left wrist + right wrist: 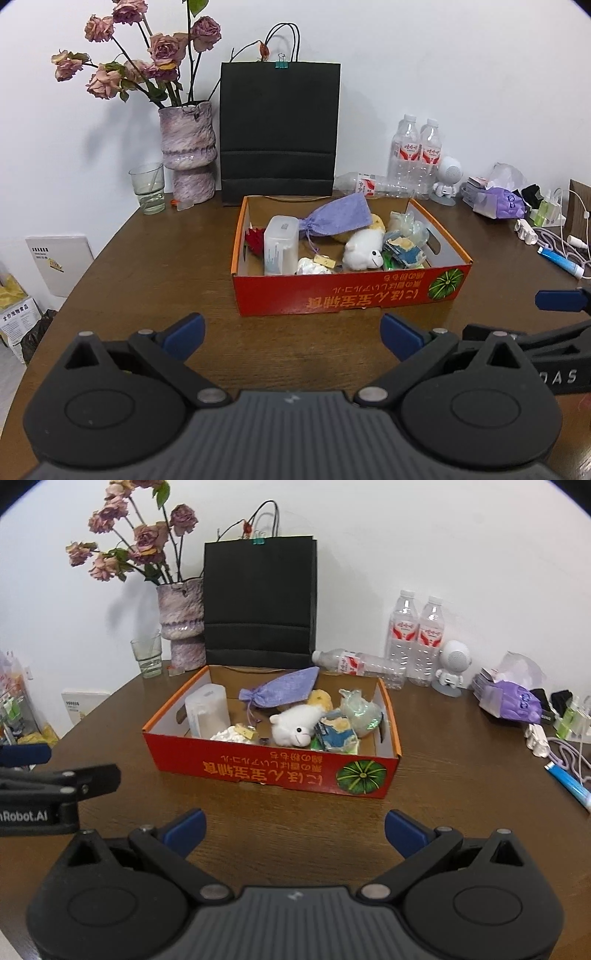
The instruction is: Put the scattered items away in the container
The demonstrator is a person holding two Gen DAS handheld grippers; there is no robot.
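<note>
both claws released: left gripper (291, 334), right gripper (295, 830), blue pads apart over wood table (147, 280). red cardboard box (347, 291) at 12 o'clock holds fluffy white plush (364, 251), purple cloth pouch (338, 218), frosted plastic canister (281, 245).

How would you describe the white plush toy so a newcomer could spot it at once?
Start at the red cardboard box in the middle of the brown table, in front of the black paper bag. Inside, near the front wall, lies the white plush toy, below the purple drawstring pouch. It alone is fluffy, with a small face and dark eyes.
</note>
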